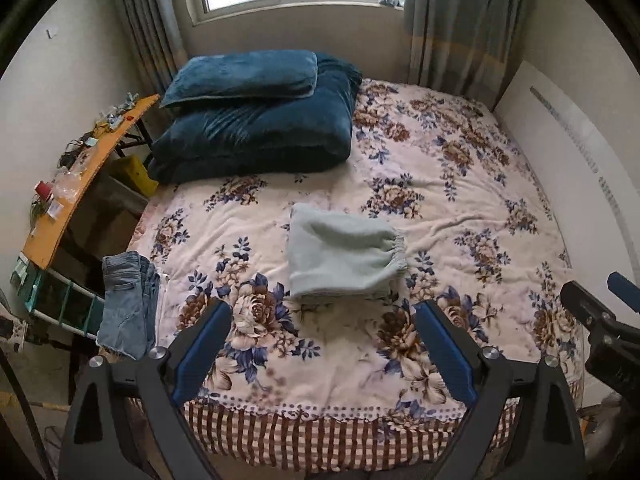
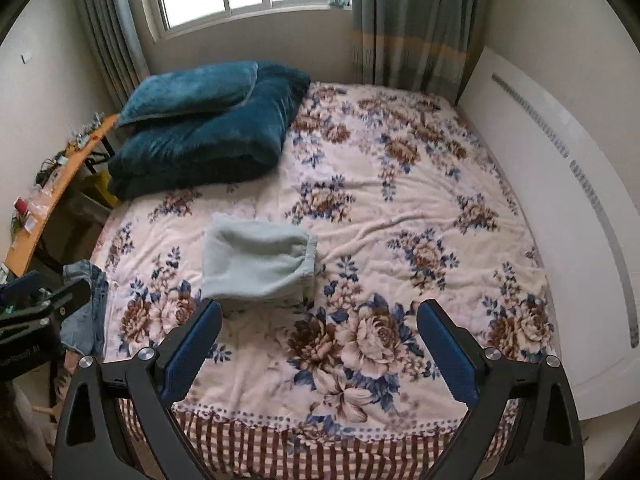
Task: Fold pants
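Note:
Pale green pants [image 1: 340, 254] [image 2: 256, 262] lie folded into a compact rectangle on the floral bedspread [image 1: 440, 200] [image 2: 400, 200], the elastic waistband on the right side. My left gripper [image 1: 322, 318] hovers open above the near end of the bed, just short of the folded pants, with nothing between its blue pads [image 1: 202, 350]. My right gripper [image 2: 320, 316] is also open and empty, to the right of the pants. In the left wrist view the right gripper shows at the right edge; in the right wrist view the left one shows at the left edge.
Folded blue jeans [image 1: 126, 304] [image 2: 86, 304] hang at the bed's left edge. A dark blue pillow and folded quilt [image 1: 256, 120] [image 2: 204, 128] are stacked at the far left. A cluttered wooden shelf [image 1: 72, 184] runs along the left; a white board [image 2: 560, 200] leans at the right.

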The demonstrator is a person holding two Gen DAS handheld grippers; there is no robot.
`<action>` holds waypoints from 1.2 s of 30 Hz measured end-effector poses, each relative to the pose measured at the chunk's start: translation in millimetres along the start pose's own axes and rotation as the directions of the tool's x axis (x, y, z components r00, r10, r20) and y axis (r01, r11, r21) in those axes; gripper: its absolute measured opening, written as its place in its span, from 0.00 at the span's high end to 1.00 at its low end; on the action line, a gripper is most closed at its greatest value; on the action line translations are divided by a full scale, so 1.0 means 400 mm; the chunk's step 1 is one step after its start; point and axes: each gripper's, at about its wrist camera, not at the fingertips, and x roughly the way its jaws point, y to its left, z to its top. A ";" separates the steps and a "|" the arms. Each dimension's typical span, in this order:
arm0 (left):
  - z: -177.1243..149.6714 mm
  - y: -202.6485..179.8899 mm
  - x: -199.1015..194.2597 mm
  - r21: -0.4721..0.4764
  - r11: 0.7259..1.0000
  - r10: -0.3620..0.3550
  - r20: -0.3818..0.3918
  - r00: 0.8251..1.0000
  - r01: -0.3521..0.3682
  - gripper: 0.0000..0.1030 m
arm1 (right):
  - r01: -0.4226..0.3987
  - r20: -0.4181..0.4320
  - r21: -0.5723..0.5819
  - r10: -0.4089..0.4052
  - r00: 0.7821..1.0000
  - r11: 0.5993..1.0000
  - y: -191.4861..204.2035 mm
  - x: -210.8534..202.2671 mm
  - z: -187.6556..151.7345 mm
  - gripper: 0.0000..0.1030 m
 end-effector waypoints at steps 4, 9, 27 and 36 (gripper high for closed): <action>-0.011 -0.014 -0.069 -0.003 1.000 0.000 0.031 1.000 0.001 0.08 | -0.009 0.039 -0.001 0.009 0.999 1.000 -0.002 -0.102 0.007 0.03; -0.024 -0.027 -0.125 -0.019 1.000 0.006 0.061 0.998 -0.004 0.08 | -0.023 0.067 -0.015 0.024 0.997 1.000 0.005 -0.186 0.004 0.03; -0.049 -0.050 -0.186 -0.028 1.000 0.009 0.106 0.994 -0.006 0.08 | -0.043 0.068 -0.036 0.045 0.997 0.998 0.017 -0.283 -0.031 0.03; -0.058 -0.048 -0.123 -0.023 0.999 0.028 0.103 0.994 -0.026 0.00 | -0.037 0.062 -0.015 0.038 0.997 0.999 0.014 -0.216 -0.037 0.01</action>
